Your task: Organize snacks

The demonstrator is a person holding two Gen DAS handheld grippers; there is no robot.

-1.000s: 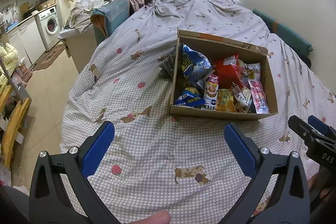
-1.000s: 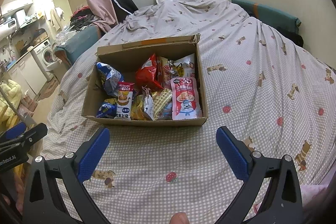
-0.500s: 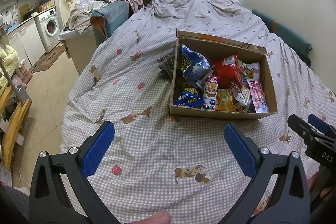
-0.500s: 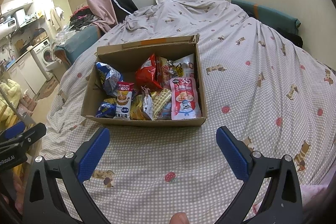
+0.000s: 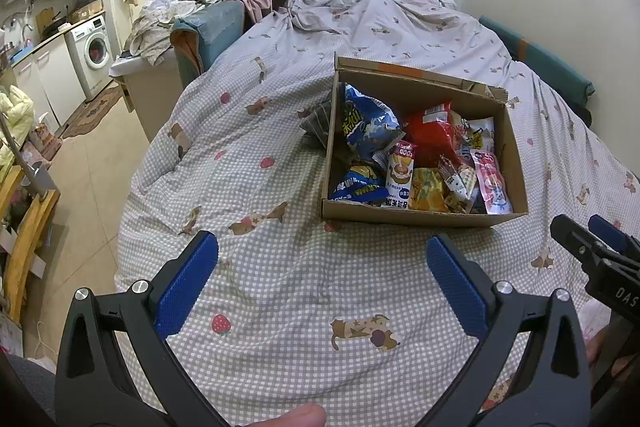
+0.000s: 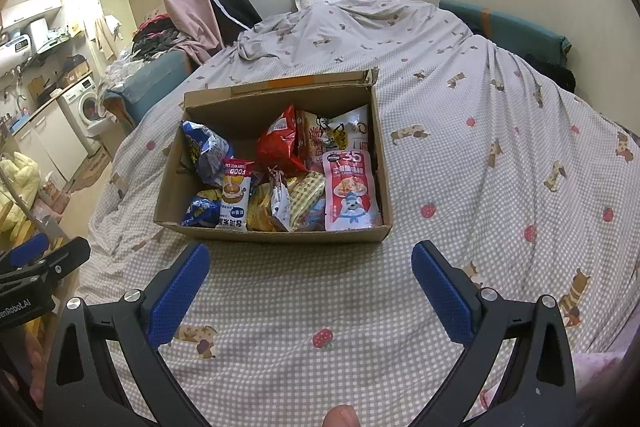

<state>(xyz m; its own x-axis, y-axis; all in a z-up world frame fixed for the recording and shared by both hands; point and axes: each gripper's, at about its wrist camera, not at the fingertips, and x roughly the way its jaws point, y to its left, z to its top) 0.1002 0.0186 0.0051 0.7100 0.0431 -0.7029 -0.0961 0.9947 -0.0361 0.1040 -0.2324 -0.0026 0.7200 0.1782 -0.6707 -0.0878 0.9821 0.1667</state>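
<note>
Your left gripper hangs over the checked bedspread with its blue pads spread wide and nothing between them, short of the cardboard box, which sits ahead and to its right on the bed. Your right gripper is spread just as wide and also empty, with the same box straight ahead, just past its fingertips. The snacks all lie inside that open box — a blue crinkled bag at the left, a red bag near the middle toward the back, a pink pouch with a cartoon figure flat against the right wall, a white "FOOD" packet propped at the front, and a yellow packet beside it. A dark patterned packet lies on the bedspread outside the box, touching its left wall. Each wrist view catches the tip of the other gripper at its edge — neither one touches the box or any snack.
</note>
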